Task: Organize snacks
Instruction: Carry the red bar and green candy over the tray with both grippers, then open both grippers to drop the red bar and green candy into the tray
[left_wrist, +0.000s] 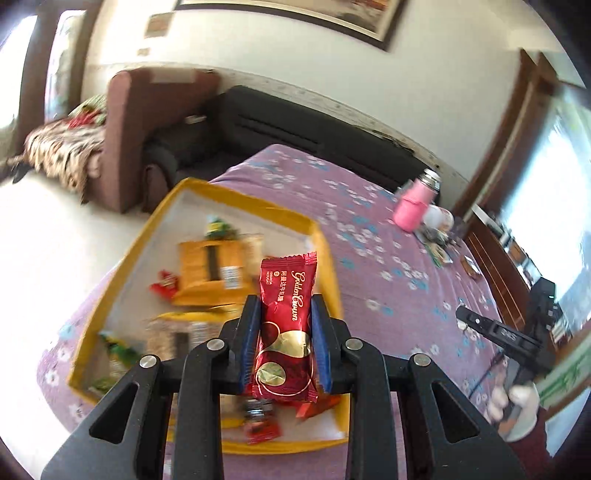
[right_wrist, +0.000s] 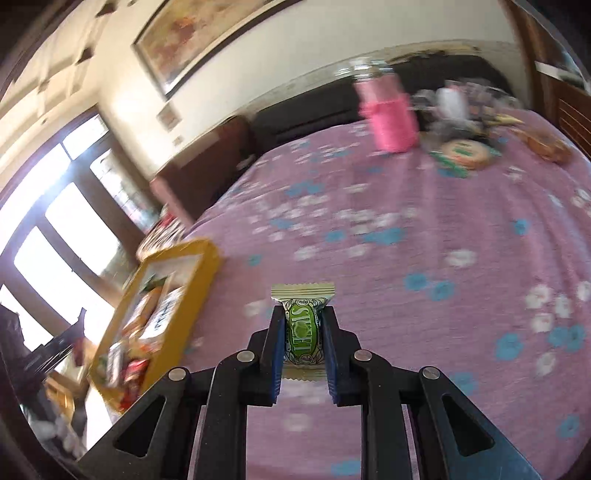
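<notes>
Hovering over the yellow box (left_wrist: 325, 258), the left gripper (left_wrist: 284, 332) pinches a red candy (left_wrist: 282, 332) lengthwise, probably nearer than the right gripper (right_wrist: 303, 339), clamping a green candy (right_wrist: 303, 332).

The left gripper (left_wrist: 285, 314) is clamped on a red candy wrapper (left_wrist: 283, 328) standing lengthwise between its blue pads, while the right gripper (right_wrist: 303, 325) is likewise closed, pinching a green-labelled candy (right_wrist: 303, 332) by its sides between its pads.
</notes>
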